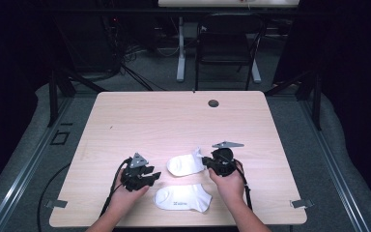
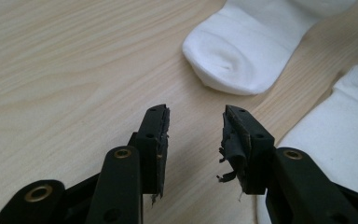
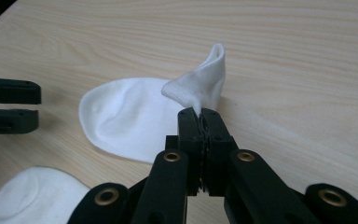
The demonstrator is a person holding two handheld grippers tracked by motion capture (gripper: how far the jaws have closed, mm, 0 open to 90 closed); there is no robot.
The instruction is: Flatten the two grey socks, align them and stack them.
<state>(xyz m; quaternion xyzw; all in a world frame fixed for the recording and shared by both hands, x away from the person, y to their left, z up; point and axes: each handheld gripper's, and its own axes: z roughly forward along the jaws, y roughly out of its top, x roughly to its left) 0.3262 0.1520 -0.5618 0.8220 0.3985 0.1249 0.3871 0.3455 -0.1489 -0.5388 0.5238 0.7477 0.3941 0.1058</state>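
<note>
The right claw [image 3: 203, 116] is seen clamped on the cuff of the farther white cotton ankle sock [image 3: 126, 116], its jaws pressed together on a pinch of fabric that is lifted into an upright peak, while the toe and body of that sock are left lying flat on the pale wooden counter [image 3: 307, 56]. In the high view the same right claw [image 1: 208, 163] is held at the right end of the farther sock [image 1: 186, 164], by the person's right hand [image 1: 229, 181]. The left claw [image 2: 193, 126] is held with its jaws apart, nothing between them, low over bare wood; frayed black padding is seen on the inner face of one jaw. Just ahead of it the rounded toe of the farther sock [image 2: 247, 51] is seen, and beside its right jaw the nearer white ankle sock with grey lettering [image 2: 335, 140] is laid flat. In the high view the left claw [image 1: 153, 177] is placed just left of the nearer sock [image 1: 182, 198], gripped by the left hand [image 1: 125, 191]. The two socks are laid close together but apart, near the counter's front edge [image 1: 174, 225]. No containers are seen. The far half of the counter is left open up to a small dark round grommet [image 1: 213, 103] near the back edge, with room to both sides.
</note>
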